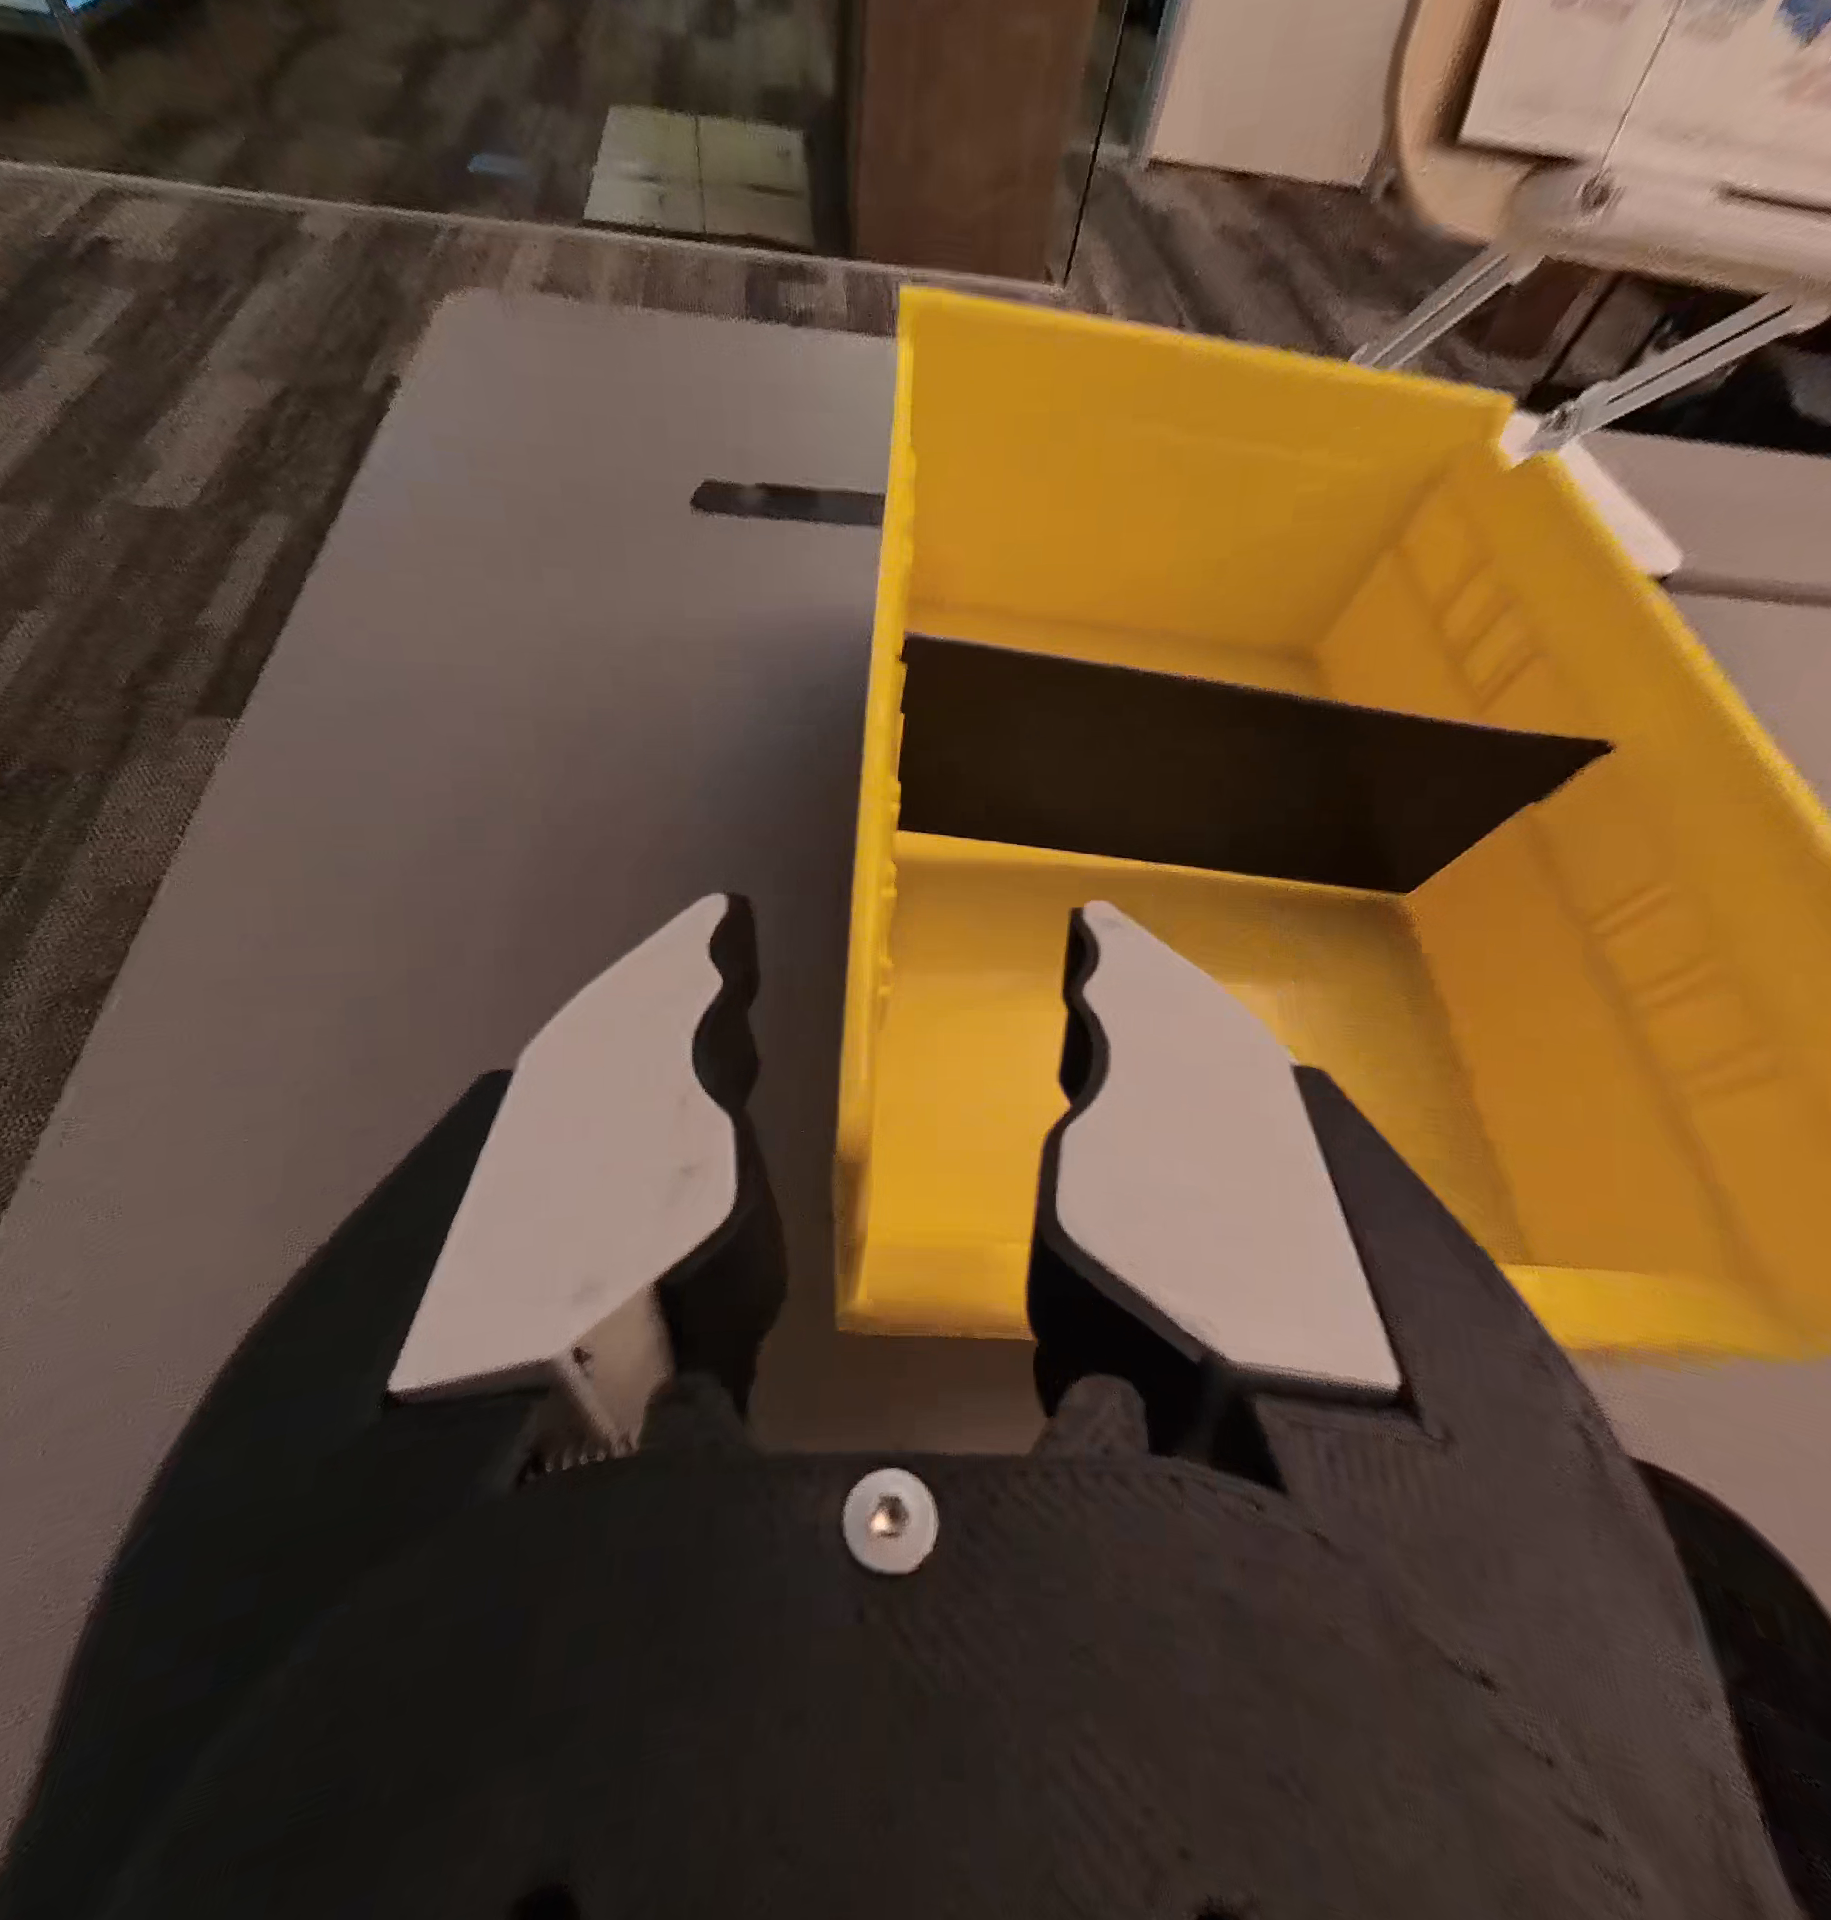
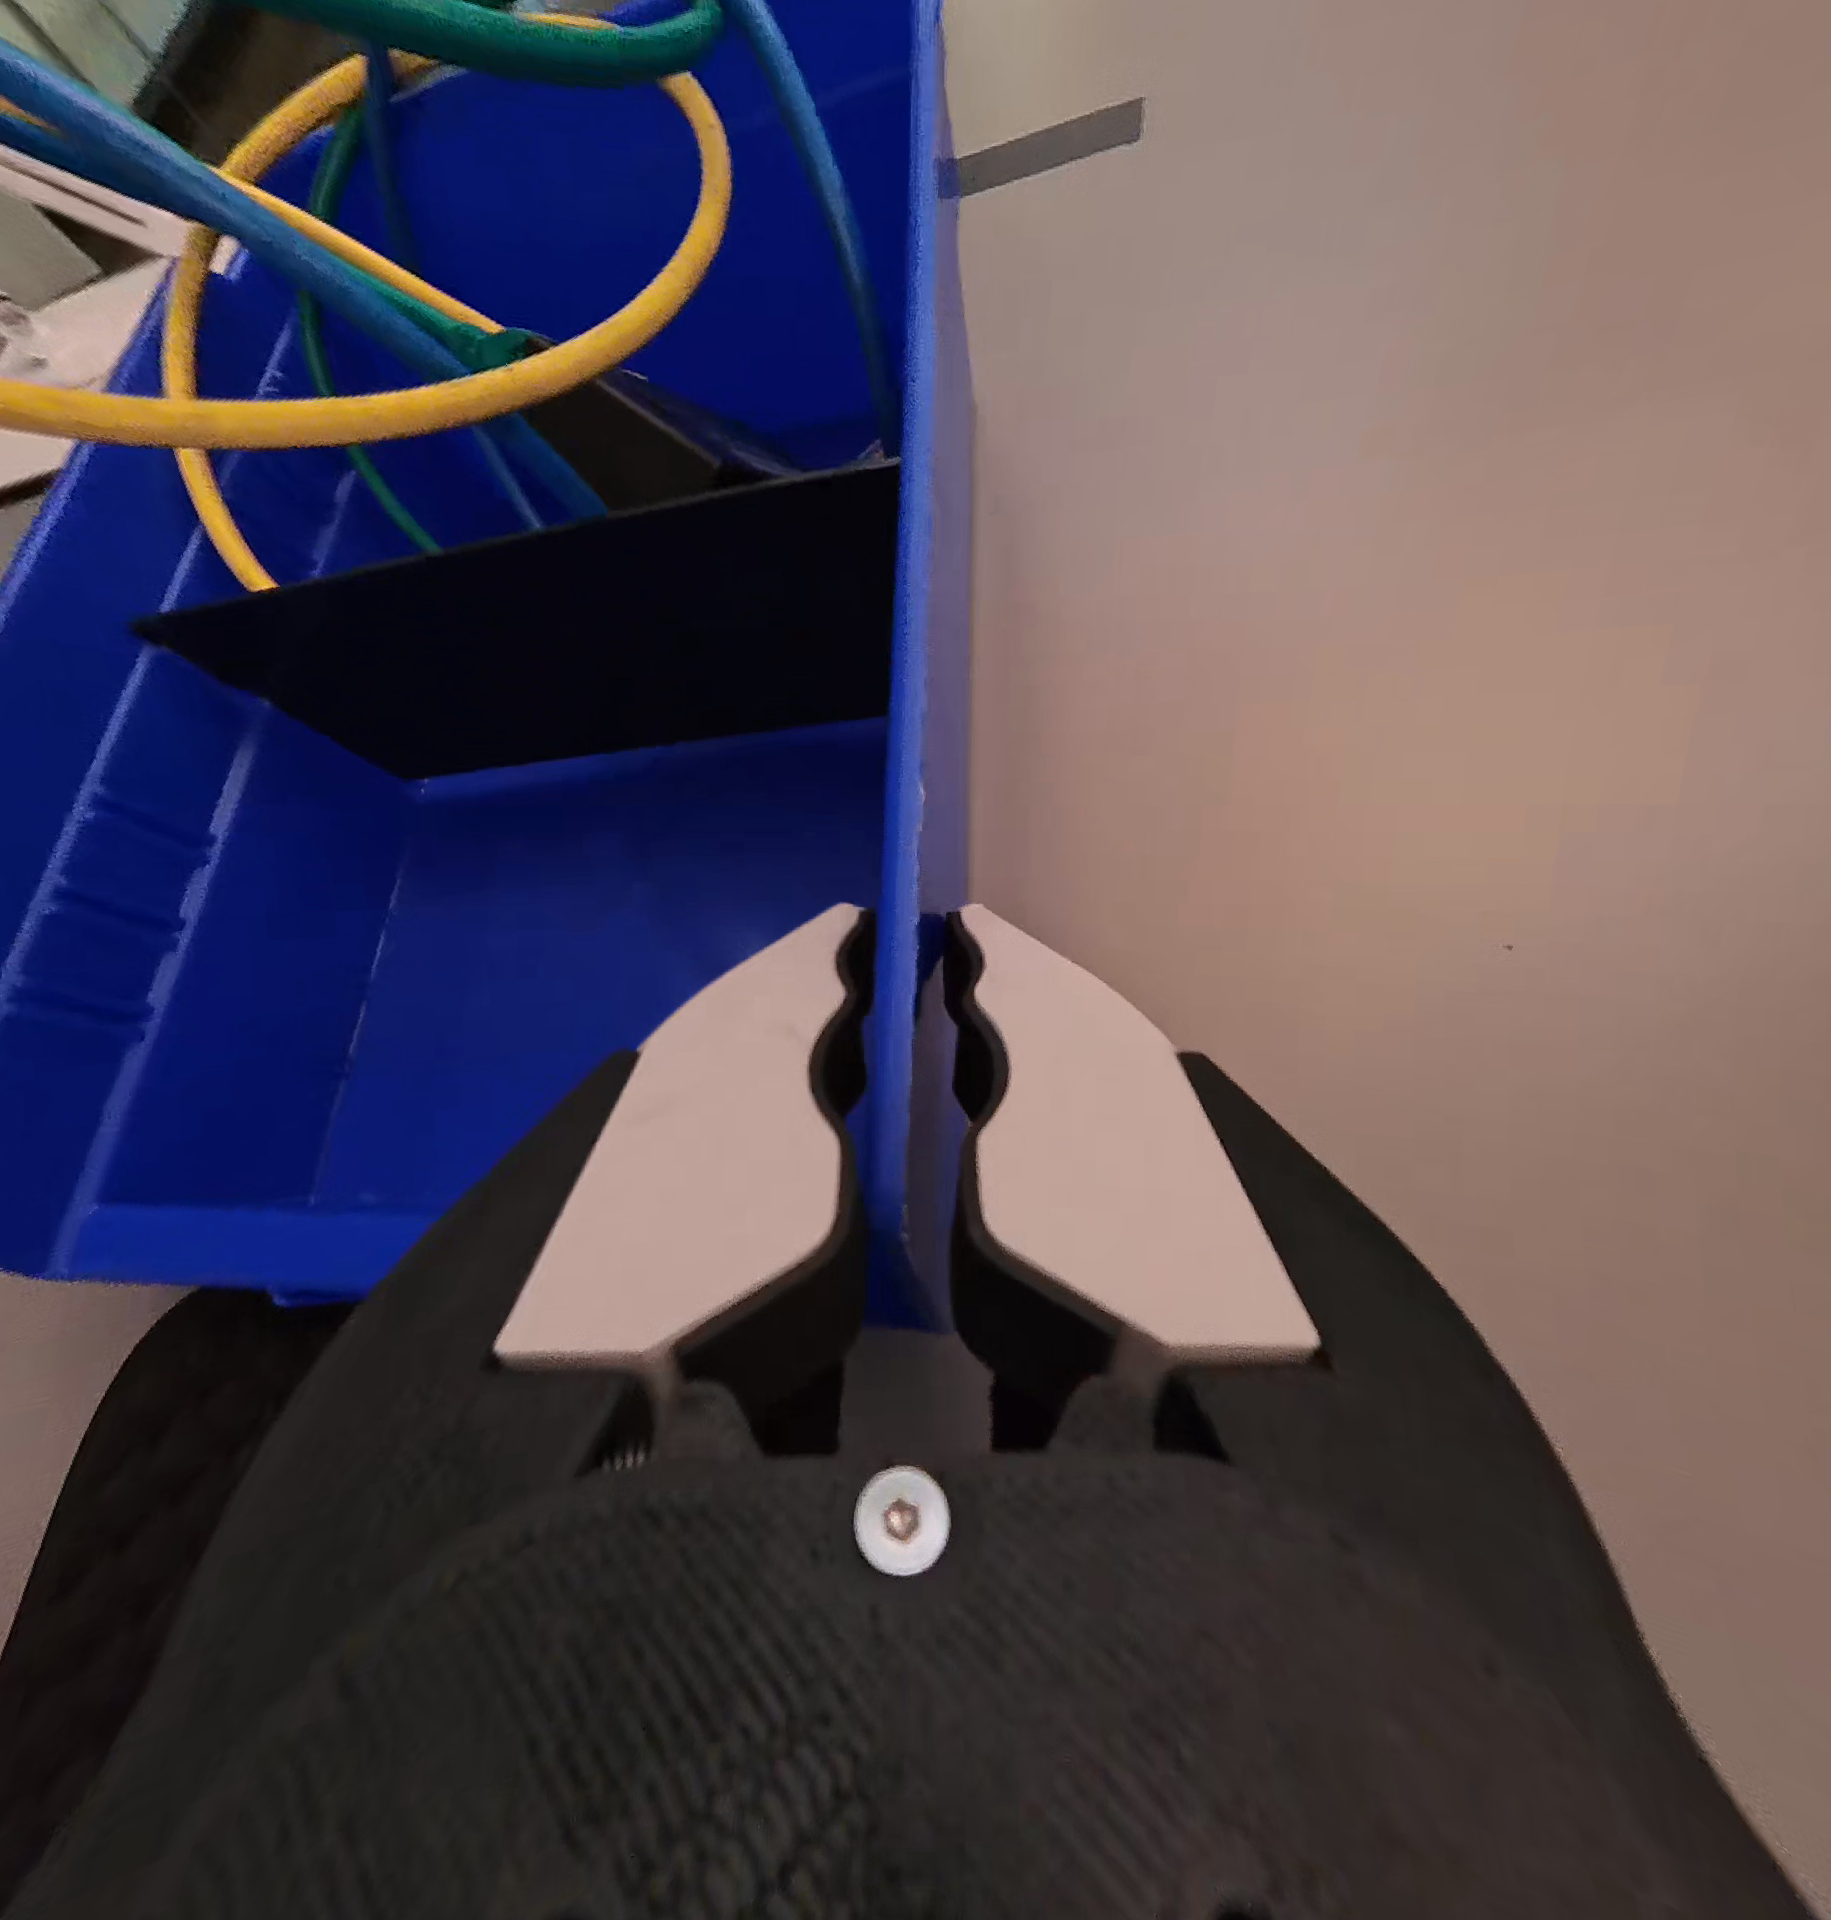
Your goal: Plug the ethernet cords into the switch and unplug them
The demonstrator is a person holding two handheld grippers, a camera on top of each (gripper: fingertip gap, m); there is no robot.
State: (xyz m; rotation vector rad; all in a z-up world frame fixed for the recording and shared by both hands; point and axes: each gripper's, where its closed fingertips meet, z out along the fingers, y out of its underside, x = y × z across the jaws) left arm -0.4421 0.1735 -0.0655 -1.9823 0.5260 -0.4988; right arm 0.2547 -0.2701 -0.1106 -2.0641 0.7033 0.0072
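Ethernet cords fill the far compartment of the blue bin (image 2: 215,935) in the right wrist view: a yellow cord (image 2: 454,410) loops wide and runs off the left edge, a light-blue cord (image 2: 163,171) slants from upper left down toward the bin's middle, and a green cord (image 2: 537,47) arcs across the top. They head down behind a black divider (image 2: 537,634) that crosses the bin from left to right, and their lower ends are hidden there. A dark boxy shape just beyond the divider could be the switch, but I cannot tell for sure, nor which way it points.

The bin's long axis runs from near to far, and its near compartment holds nothing visible. The right gripper (image 2: 903,914) is clamped on the bin's right wall, one finger inside, one outside, the thin blue edge pinched between them.

Over on the left wrist view, the left gripper (image 1: 906,909) is spread wide and grips nothing, its right finger over the near compartment of a yellow bin (image 1: 1150,468) and its left finger outside the bin's left wall. That bin also runs near to far with a black divider (image 1: 1202,758) across it. Both bins sit on a grey table (image 1: 578,779), with a dark strip of tape (image 1: 786,501) on the tabletop left of the yellow one.
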